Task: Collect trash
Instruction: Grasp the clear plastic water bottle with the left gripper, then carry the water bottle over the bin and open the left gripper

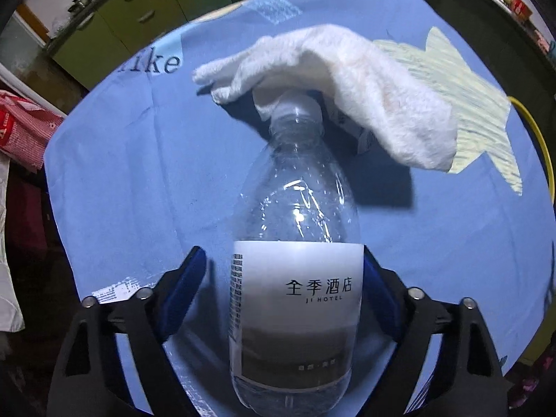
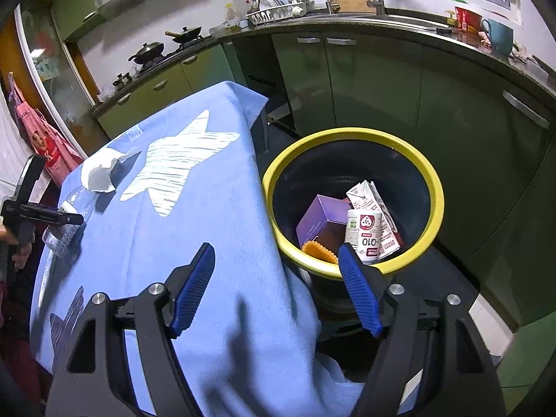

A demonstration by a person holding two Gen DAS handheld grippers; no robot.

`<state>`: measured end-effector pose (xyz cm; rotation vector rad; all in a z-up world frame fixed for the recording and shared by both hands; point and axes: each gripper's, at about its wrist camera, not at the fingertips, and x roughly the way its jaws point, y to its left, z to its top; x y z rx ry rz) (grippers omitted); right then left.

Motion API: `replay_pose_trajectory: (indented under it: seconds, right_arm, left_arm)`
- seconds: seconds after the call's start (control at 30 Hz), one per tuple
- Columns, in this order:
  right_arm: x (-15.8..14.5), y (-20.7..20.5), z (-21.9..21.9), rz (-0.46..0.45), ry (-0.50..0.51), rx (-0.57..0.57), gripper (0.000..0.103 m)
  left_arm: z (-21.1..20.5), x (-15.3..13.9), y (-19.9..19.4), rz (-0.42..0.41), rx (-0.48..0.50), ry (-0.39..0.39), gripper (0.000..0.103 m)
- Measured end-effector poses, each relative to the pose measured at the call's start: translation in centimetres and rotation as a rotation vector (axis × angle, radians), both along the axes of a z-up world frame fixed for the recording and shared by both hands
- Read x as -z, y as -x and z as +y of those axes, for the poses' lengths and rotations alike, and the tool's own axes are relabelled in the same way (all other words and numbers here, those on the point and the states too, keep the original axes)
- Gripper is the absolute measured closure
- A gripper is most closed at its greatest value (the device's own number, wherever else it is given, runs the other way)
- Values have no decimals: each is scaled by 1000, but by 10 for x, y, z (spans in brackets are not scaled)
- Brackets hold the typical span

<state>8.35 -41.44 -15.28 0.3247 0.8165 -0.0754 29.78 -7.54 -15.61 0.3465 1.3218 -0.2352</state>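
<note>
Two pieces of trash are left on the blue-clothed counter (image 2: 194, 215), as far as these views show: a clear plastic bottle (image 1: 295, 278) lying on its side and a crumpled white paper towel (image 1: 347, 87) draped over its cap end. Four or so items already sit in the yellow-rimmed bin (image 2: 351, 139) just beside the counter's edge: a purple box (image 2: 321, 220), a white supplement bottle (image 2: 365, 232), a flattened carton (image 2: 368, 198) and something orange with a ridged edge (image 2: 319, 252) (I cannot tell what it is).

So the job looks well past halfway, with the bottle as the step in hand. The left gripper (image 1: 281, 299) straddles the labelled middle of the bottle, pointing steeply down. Its right pad seems to meet the label's edge, while a strip of cloth shows between the left pad and the bottle, so the jaws are apart and not yet clamped on it.

The right gripper (image 2: 276, 288) hangs over the counter's corner next to the bin, jaws apart with nothing between them. From its camera the left gripper can be seen at the far side of the counter, over the bottle, with the towel just beyond.

What remains, by my reading: close on the bottle, carry it across to the bin, then come back for the towel. The towel may slide off or drag along when the bottle lifts, since it rests on the cap.
</note>
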Motion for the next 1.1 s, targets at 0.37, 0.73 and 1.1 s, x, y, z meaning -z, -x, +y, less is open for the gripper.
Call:
replay_pose_trajectory:
  seconds: [0.37, 0.73, 1.1]
  right_arm:
    - [4, -2, 3, 5, -8, -8, 33]
    - [2, -1, 1, 3, -10, -9, 33]
    - [-2, 0, 10, -4, -4, -32, 33]
  left_arm:
    - [-6, 1, -2, 57, 24, -43, 37]
    - [18, -37, 41, -24, 30, -1, 38]
    - [10, -71, 85, -77, 101, 13, 38]
